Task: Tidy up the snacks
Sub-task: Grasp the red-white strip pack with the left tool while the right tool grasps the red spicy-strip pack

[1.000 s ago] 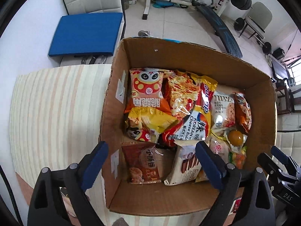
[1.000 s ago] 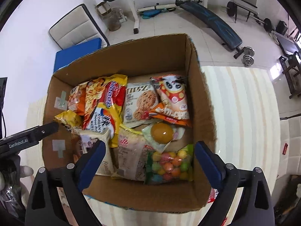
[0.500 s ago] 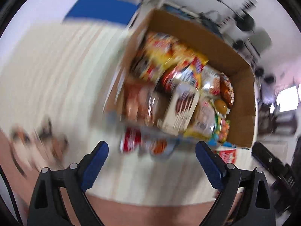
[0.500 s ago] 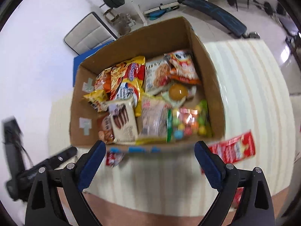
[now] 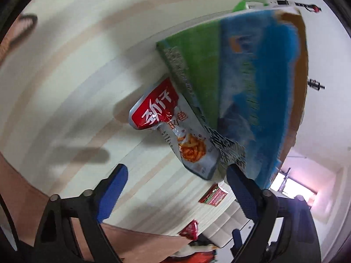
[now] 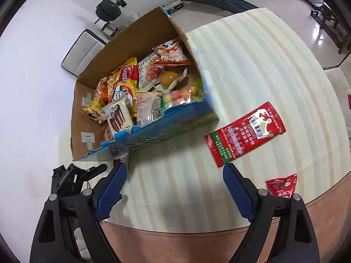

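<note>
A cardboard box (image 6: 140, 41) full of snack bags stands on the striped table; its blue and green printed outer side (image 5: 245, 87) fills the left wrist view. A red and silver snack pouch (image 5: 173, 127) lies on the table against the box's bottom edge. My left gripper (image 5: 177, 184) is open and empty, just short of that pouch. A red and green snack packet (image 6: 243, 133) lies on the table right of the box, and a small red packet (image 6: 282, 187) lies near the table edge. My right gripper (image 6: 173, 182) is open and empty, its right finger close to the red packet.
The table's front edge (image 6: 197, 234) runs close below my right gripper. The left gripper's black body (image 6: 74, 177) shows at the left of the right wrist view. A chair (image 6: 85, 50) and gym equipment (image 6: 109, 11) stand beyond the table.
Both grippers have pulled back from above the box and dropped low. The left one has swung down to the pouch beside the box; the right one now faces the packets on the table.
</note>
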`<action>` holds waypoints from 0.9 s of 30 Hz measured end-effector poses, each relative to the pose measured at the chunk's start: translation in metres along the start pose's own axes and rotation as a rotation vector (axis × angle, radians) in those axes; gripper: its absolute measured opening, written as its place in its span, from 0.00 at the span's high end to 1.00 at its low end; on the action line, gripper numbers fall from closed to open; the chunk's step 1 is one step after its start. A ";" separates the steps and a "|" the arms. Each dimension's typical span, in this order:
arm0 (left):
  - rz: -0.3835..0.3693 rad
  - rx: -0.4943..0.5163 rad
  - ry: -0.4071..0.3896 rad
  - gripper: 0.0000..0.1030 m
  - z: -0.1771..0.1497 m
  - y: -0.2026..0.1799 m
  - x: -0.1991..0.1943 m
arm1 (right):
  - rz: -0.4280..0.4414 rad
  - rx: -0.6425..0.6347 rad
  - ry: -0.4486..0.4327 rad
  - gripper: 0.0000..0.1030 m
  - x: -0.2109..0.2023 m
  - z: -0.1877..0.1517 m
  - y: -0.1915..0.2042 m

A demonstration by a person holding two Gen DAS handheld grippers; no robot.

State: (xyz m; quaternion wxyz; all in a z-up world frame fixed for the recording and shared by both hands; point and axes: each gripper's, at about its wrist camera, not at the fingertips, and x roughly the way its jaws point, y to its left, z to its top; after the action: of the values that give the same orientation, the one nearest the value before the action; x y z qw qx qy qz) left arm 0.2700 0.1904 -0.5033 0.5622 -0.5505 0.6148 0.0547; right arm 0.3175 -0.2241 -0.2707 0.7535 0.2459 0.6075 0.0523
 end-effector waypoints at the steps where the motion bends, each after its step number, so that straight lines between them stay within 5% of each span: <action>1: -0.005 -0.005 0.003 0.28 -0.001 0.001 0.003 | -0.007 -0.001 -0.003 0.11 0.000 0.000 0.000; 5: -0.049 -0.040 0.011 0.41 0.000 0.007 0.016 | -0.024 -0.008 -0.009 0.11 -0.003 0.003 0.000; 9: -0.084 -0.051 0.008 0.69 0.000 0.008 0.024 | -0.044 -0.025 -0.012 0.12 -0.004 0.004 0.002; 12: -0.064 -0.010 0.013 0.79 -0.005 0.004 0.028 | -0.061 -0.035 -0.011 0.12 -0.004 0.003 0.002; 27: 0.322 0.275 -0.030 0.80 -0.036 0.024 -0.026 | -0.052 0.015 0.035 0.12 0.008 -0.007 -0.021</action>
State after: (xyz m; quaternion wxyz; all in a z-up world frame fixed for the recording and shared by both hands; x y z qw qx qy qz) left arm 0.2232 0.1911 -0.4843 0.6252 -0.3623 0.6879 0.0678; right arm 0.3087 -0.2377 -0.2876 0.7419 0.2349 0.6272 0.0326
